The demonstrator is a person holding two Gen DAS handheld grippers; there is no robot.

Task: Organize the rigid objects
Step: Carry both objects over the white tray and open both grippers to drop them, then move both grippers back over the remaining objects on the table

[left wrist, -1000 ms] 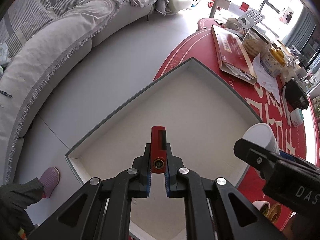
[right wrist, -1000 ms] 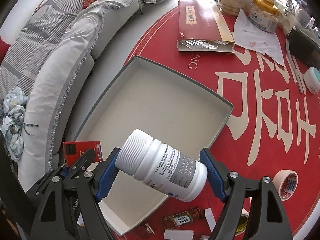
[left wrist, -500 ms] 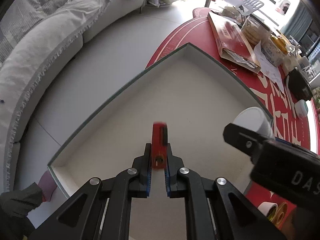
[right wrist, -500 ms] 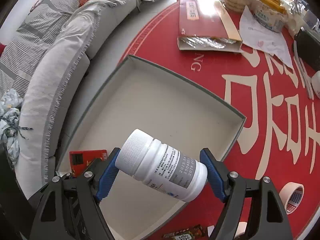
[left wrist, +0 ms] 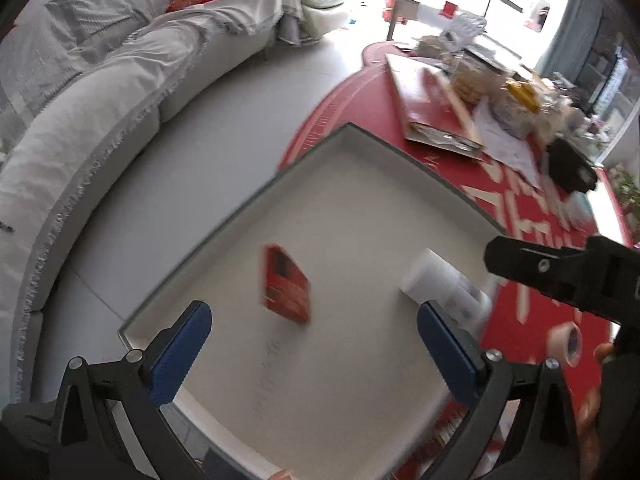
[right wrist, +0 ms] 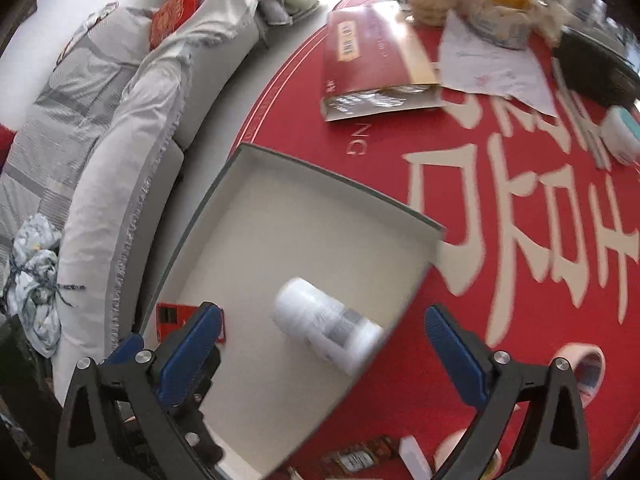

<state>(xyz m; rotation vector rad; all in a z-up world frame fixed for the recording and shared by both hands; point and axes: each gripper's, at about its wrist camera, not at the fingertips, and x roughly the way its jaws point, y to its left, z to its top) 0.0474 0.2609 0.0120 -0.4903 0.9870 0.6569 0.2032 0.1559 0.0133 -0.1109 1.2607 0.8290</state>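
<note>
A shallow grey box [left wrist: 348, 128] with a pale floor sits at the edge of the red table; it also shows in the right wrist view [right wrist: 340, 174]. A small red flat pack [left wrist: 286, 284] lies blurred inside it, also seen in the right wrist view [right wrist: 170, 316]. A white pill bottle [right wrist: 326, 326] lies on its side in the box near the right wall; it shows in the left wrist view [left wrist: 444, 280] too. My left gripper [left wrist: 314, 348] is open and empty above the box. My right gripper [right wrist: 324, 346] is open and empty above the bottle.
A red and gold carton [right wrist: 372, 60], paper sheets [right wrist: 488, 64], jars [right wrist: 496, 12] and a black case [right wrist: 596, 68] crowd the far table. A tape roll [right wrist: 584, 368] and small packets [right wrist: 356, 456] lie near the front edge. A grey sofa [left wrist: 92, 120] stands left.
Both grippers have opened. The red pack dropped from the left gripper and the white bottle from the right gripper into the box. Both grippers have pulled back.
</note>
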